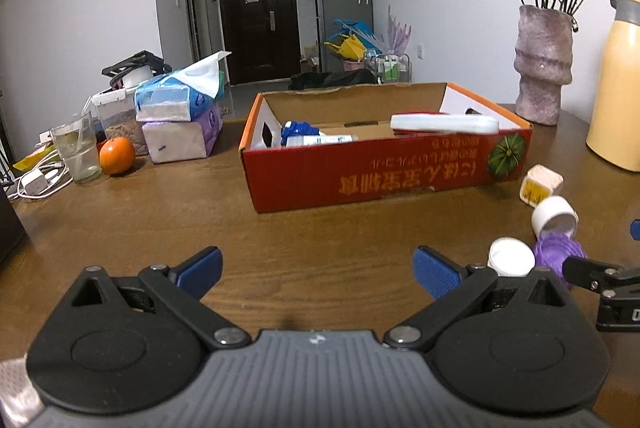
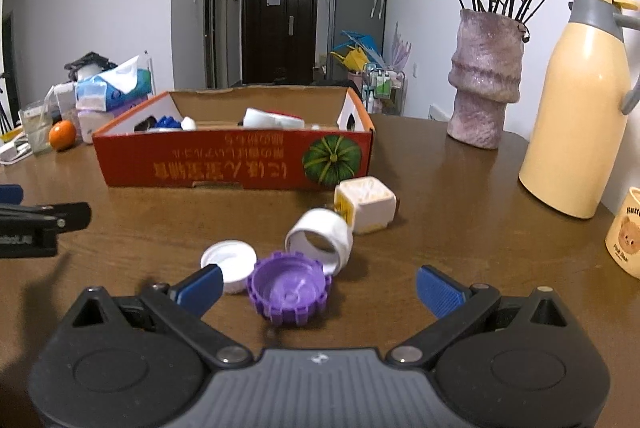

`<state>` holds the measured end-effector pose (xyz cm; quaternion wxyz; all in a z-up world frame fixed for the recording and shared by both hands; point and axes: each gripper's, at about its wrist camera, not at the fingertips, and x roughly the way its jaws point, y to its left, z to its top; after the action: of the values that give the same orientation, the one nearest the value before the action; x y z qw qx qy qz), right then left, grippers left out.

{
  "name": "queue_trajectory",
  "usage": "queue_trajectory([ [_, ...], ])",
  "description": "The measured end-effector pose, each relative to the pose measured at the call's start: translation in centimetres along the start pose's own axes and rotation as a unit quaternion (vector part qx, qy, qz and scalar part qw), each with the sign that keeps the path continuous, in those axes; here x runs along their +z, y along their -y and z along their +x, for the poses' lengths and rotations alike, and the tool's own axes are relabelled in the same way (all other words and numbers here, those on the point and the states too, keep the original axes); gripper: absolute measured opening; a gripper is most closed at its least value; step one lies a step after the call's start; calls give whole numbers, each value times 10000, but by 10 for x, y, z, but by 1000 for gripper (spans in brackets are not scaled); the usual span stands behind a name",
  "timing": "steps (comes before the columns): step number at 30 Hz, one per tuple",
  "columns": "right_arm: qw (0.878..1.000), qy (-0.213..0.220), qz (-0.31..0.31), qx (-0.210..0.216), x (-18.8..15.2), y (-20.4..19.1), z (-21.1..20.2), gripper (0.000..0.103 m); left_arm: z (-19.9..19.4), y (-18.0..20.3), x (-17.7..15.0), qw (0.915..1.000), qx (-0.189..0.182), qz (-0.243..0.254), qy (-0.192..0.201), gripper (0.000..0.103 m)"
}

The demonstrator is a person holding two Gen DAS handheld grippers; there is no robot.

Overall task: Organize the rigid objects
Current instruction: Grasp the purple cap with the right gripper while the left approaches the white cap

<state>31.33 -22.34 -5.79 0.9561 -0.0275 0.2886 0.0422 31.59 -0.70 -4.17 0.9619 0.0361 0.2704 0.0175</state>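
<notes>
A red cardboard box [image 1: 384,168] [image 2: 224,164] stands open on the brown table, holding a white flat item [image 1: 444,122], a blue toy [image 1: 298,132] and a tube. In front of its right end lie a purple ridged cap [image 2: 289,288] [image 1: 558,252], a flat white lid [image 2: 230,262] [image 1: 512,255], a white ring-shaped cap [image 2: 320,236] [image 1: 554,214] on its side, and a small white square tub [image 2: 368,204] [image 1: 540,184]. My right gripper [image 2: 318,290] is open, with the purple cap between its fingers. My left gripper [image 1: 318,272] is open over bare table.
A pink vase [image 2: 484,80] with dried roses, a yellow thermos [image 2: 576,112] and a bear mug [image 2: 626,232] stand at the right. At the left are tissue packs [image 1: 180,120], an orange [image 1: 117,155], a glass [image 1: 78,152] and chargers.
</notes>
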Motion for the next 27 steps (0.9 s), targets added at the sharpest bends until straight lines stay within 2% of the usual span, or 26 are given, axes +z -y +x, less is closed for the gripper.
queue_trajectory([
  [9, 9999, -134, -31, 17, -7, -7, 14, 91, 0, -4, -6, 9999, -65, -37, -132, 103],
  [15, 9997, -193, 71, 102, -7, -8, 25, 78, 2, -3, -6, 9998, -121, -35, -170, 103],
  [16, 9997, -226, 70, 104, -8, -8, 27, 74, 3, -3, -6, 9998, -124, -34, -169, 103],
  [18, 9993, -332, 27, 160, -9, -9, 31, 56, 3, -3, -6, 9998, -117, -22, -178, 103],
  [19, 9992, -331, 43, 236, -9, -9, 31, 52, 3, -2, -6, 9998, -126, -15, -179, 103],
  [27, 9996, -67, -4, 263, -9, -10, 19, 52, 7, 5, -6, 9995, -202, 71, -210, 103],
])
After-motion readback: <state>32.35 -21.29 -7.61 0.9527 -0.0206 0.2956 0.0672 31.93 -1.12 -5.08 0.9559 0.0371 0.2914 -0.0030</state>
